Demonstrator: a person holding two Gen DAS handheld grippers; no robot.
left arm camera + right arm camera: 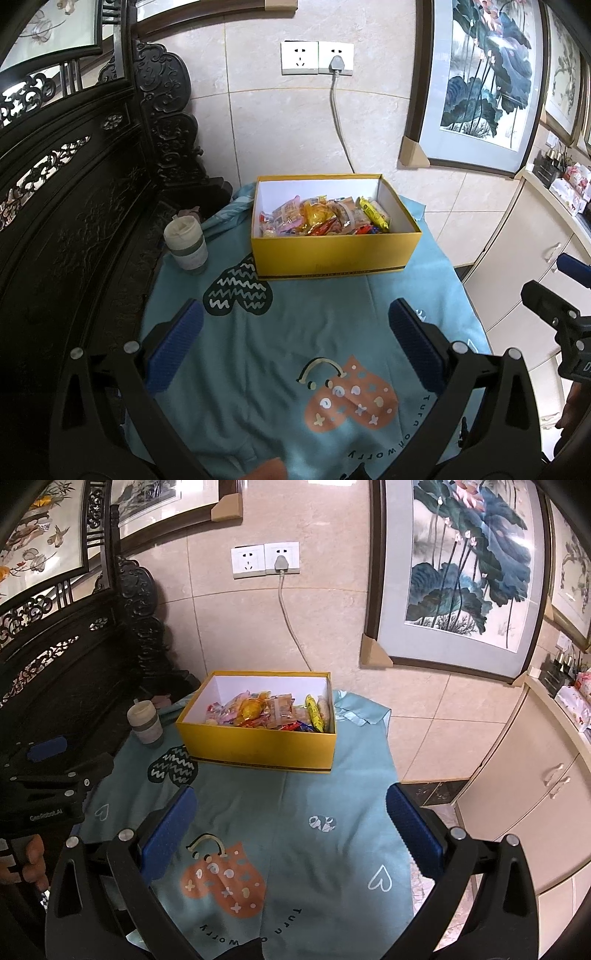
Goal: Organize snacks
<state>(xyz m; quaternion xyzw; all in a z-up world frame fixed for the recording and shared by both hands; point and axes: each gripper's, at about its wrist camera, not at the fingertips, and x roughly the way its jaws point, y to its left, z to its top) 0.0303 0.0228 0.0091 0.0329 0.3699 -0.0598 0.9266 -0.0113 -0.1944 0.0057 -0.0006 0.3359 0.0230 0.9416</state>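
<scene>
A yellow cardboard box stands open at the far side of a small table covered by a teal patterned cloth. Inside it lie several wrapped snacks, among them a yellow bar at the right end. My left gripper is open above the bare cloth, well short of the box, holding nothing. My right gripper is open too, over the cloth in front of the box and empty. Each gripper shows at the edge of the other's view.
A lidded beige cup stands left of the box. Dark carved wooden furniture borders the table's left side. A cord runs down from a wall socket behind the box. Cream cabinets stand to the right.
</scene>
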